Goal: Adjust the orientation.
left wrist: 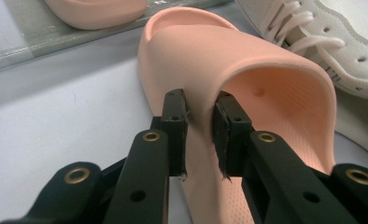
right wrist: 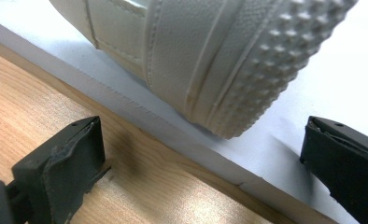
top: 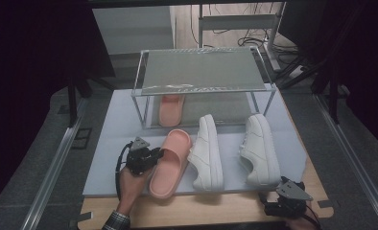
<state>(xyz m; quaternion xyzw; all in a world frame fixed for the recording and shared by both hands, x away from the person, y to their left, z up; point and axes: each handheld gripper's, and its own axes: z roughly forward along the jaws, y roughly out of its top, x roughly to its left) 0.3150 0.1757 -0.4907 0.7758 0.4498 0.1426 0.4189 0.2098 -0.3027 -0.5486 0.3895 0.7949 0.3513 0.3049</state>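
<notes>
Right now the clear shelf rack [top: 204, 72] stands at the table's twelve o'clock on the pale mat [top: 110, 143], with one pink slide [top: 171, 109] already tucked under it. Toward six o'clock from the rack lie the two white sneakers [top: 235, 151], and just beside them at nine o'clock the second pink slide [top: 170, 163], its long axis running from twelve to six, toe toward the rack. That slide lies straight at three o'clock from the left gripper [top: 151, 156], which is plainly the nearer hand; the left gripper view has its pads [left wrist: 175, 130] nearly together on the slide's strap edge, one inside and one outside, pinching it. Smallest, at five o'clock, the right gripper [top: 279, 207] rests on the wooden board with its jaws spread wide, holding nothing, the nearest sneaker's heel just ahead.
</notes>
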